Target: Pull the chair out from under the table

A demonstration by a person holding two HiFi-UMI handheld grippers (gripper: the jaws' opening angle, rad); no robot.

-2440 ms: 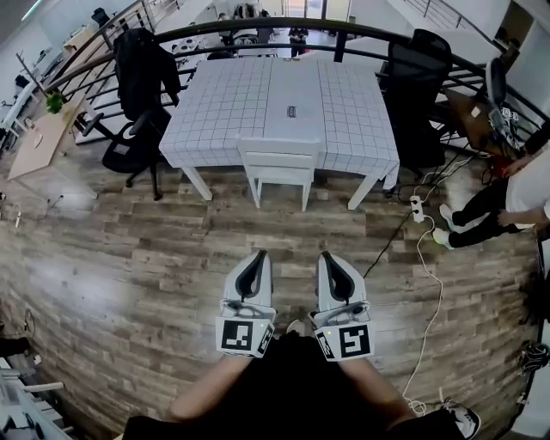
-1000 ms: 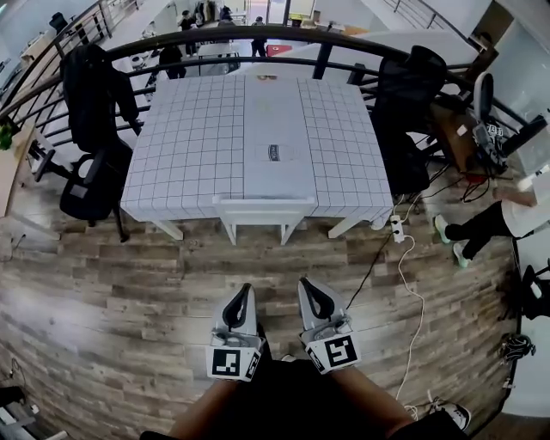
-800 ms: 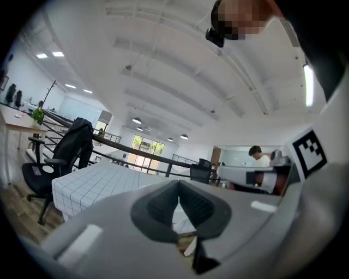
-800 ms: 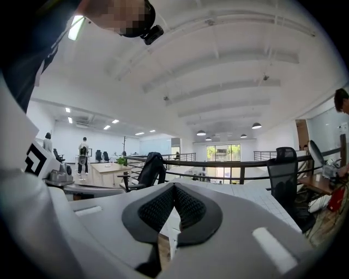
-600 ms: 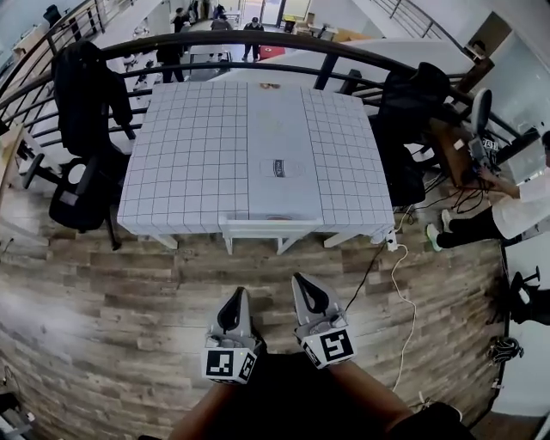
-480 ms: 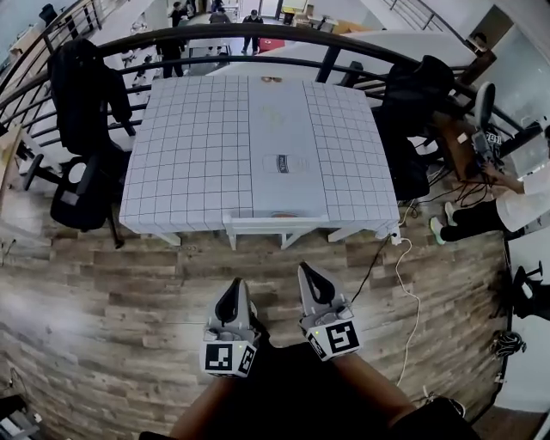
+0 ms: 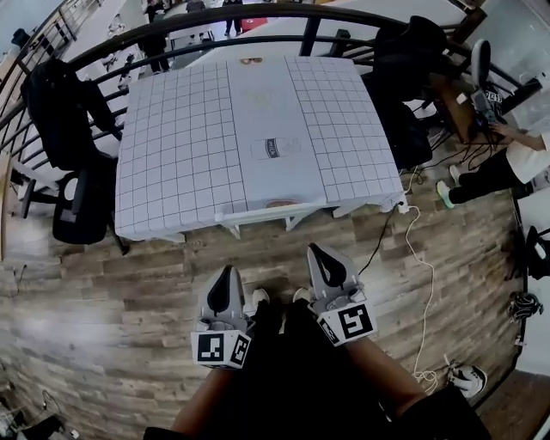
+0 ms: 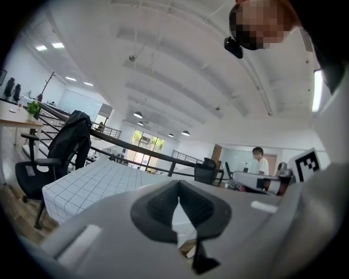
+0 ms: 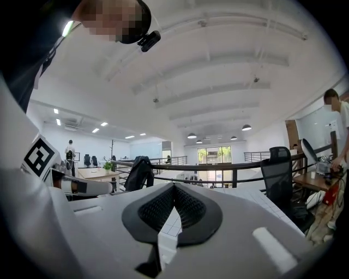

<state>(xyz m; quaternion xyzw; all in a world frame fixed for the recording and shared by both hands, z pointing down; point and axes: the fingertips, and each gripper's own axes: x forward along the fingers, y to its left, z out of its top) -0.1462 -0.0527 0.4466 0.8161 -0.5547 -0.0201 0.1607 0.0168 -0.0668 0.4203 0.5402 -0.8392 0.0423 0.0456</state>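
Chair: the white chair point(image 7: 273, 211) sits tucked under the near edge of the tabletop point(image 7: 172, 146). You see only its top rail and two legs below the checked cloth.
Open room: bare wood floor point(image 7: 103, 292) runs between you and the chair and widens to your left.
Edges: a black office chair point(image 7: 73, 185) stands just beside the tabletop's left side and a second office chair point(image 7: 404, 86) stands at its far right corner. A dark railing point(image 7: 206, 26) curves behind them. A white cable point(image 7: 418, 258) trails over the floor at your right, near the tabletop's right corner, and a person point(image 7: 516, 155) is at the right border.
Change: against the earliest frame, the tabletop fills far more of the head view and the strip of floor ahead of your tongs has shrunk. Against half a second ago, the tabletop looks turned anticlockwise and your right tongs lead the left.
Left tongs point(image 7: 225, 279): closed with nothing between them. You hold them low before your body, nearly level, aimed at the chair but apart from it.
Right tongs point(image 7: 321, 258): closed and empty, nearly level. They are nearer the chair's rail than the left and do not touch it.
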